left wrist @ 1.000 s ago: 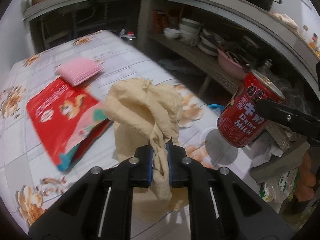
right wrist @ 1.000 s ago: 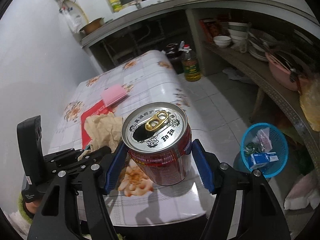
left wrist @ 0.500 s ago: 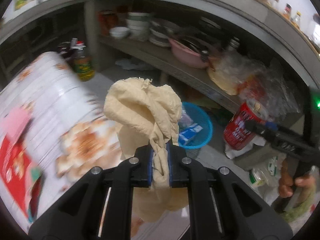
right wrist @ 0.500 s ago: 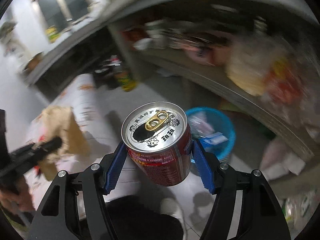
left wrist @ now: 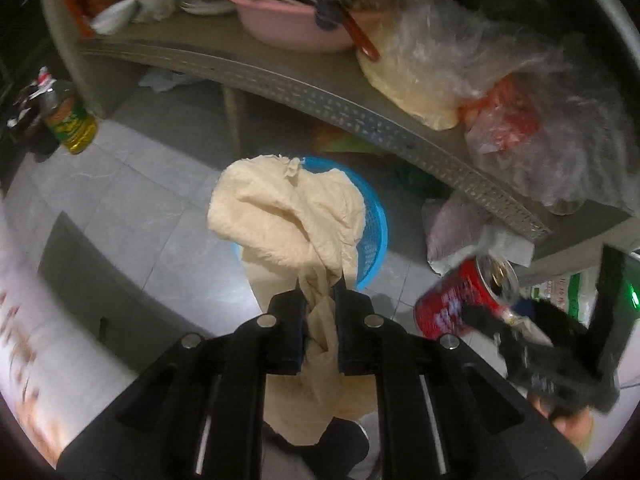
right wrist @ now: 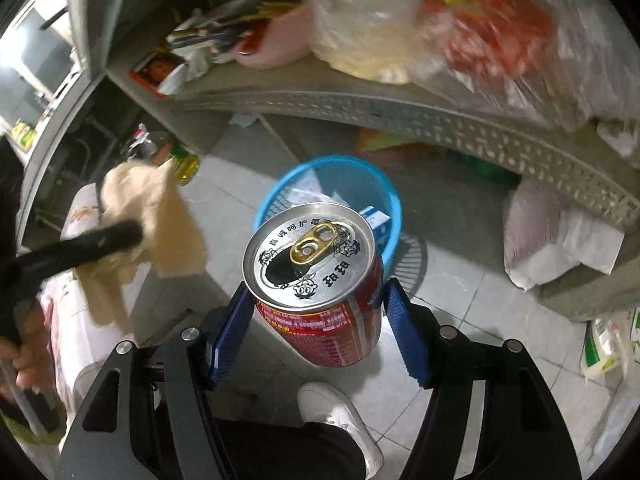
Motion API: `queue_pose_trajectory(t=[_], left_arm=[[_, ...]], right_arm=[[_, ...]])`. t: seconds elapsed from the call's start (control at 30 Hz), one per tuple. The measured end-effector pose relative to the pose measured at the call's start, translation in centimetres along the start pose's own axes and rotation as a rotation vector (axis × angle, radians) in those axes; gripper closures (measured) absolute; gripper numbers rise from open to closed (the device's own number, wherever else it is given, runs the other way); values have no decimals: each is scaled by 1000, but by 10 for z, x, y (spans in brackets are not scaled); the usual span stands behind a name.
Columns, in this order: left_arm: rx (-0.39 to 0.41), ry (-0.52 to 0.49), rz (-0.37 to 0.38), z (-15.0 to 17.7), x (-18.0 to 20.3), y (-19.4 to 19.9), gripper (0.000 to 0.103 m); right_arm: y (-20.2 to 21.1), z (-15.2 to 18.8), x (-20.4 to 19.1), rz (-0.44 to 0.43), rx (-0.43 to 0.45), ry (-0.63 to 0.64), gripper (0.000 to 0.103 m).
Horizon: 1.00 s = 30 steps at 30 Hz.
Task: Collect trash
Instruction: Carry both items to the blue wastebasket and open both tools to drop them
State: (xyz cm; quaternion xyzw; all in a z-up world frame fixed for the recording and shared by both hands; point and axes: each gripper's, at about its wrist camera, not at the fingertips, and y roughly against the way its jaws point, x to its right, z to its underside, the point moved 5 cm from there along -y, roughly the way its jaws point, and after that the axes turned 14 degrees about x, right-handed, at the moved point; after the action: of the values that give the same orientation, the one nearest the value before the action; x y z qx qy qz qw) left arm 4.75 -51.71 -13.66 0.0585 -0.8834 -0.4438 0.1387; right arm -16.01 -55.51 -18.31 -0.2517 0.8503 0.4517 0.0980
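Note:
My left gripper (left wrist: 320,292) is shut on a crumpled beige paper napkin (left wrist: 292,216), held above the blue mesh trash basket (left wrist: 376,236) on the floor; the napkin hides most of the basket. My right gripper (right wrist: 316,300) is shut on a red milk drink can (right wrist: 320,280), upright, held above and in front of the same basket (right wrist: 392,200), which holds a small blue-white box and other scraps. The can (left wrist: 460,300) and the right gripper show at the right of the left wrist view; the napkin (right wrist: 156,216) and the left gripper show at the left of the right wrist view.
A low shelf (left wrist: 320,92) behind the basket carries a pink basin (left wrist: 292,20) and plastic bags (left wrist: 500,80). An oil bottle (left wrist: 72,120) stands on the floor at left. The flowered table edge (right wrist: 80,312) is at left. My white shoe (right wrist: 340,412) is below the can.
Both grippers have swung from over the table to the floor area by the shelf. Both now hang over the blue basket, closer to it than half a second ago, still holding napkin and can.

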Motion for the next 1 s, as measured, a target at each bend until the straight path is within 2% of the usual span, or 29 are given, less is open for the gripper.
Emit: queue_pose_trajectory(t=[0.07,0.13,0.17,0.2,0.27,0.3,0.4,0.57,0.73,0.87,1.0], left_arm=[[-1,-12,-19,-11,5,-28,93],[-2,-13,-21,-19,8,-50,88],[0,-7,-25,-22,8,-63,80],[1,0,-30,-26,7,-72,67],[14,27,-55,-31,5,-91,49],[20,43,-57,-33,5,-98,43],[26,94,-42,-35,1,-101,37],[76,116,-36,-45,-12,-74,35],[151,118,-48,-54,-32,-20,33],[202,119,-86,-50,-52,30,30],[237,137,-106,-35,-69,71,28]], right_arm=[[-5,1,7,10,-9,-12,38],[-10,1,15,19,-16,-21,38],[-13,1,19,26,-21,-27,38],[-14,2,22,29,-23,-31,38],[-16,3,27,36,-28,-36,38],[-17,4,29,39,-30,-36,38],[-22,3,30,44,-31,-26,38],[-34,-4,20,27,-25,1,38],[-58,-23,-15,-20,17,90,38],[-88,-39,-52,-55,40,177,38],[-124,-59,-87,-101,73,195,38]])
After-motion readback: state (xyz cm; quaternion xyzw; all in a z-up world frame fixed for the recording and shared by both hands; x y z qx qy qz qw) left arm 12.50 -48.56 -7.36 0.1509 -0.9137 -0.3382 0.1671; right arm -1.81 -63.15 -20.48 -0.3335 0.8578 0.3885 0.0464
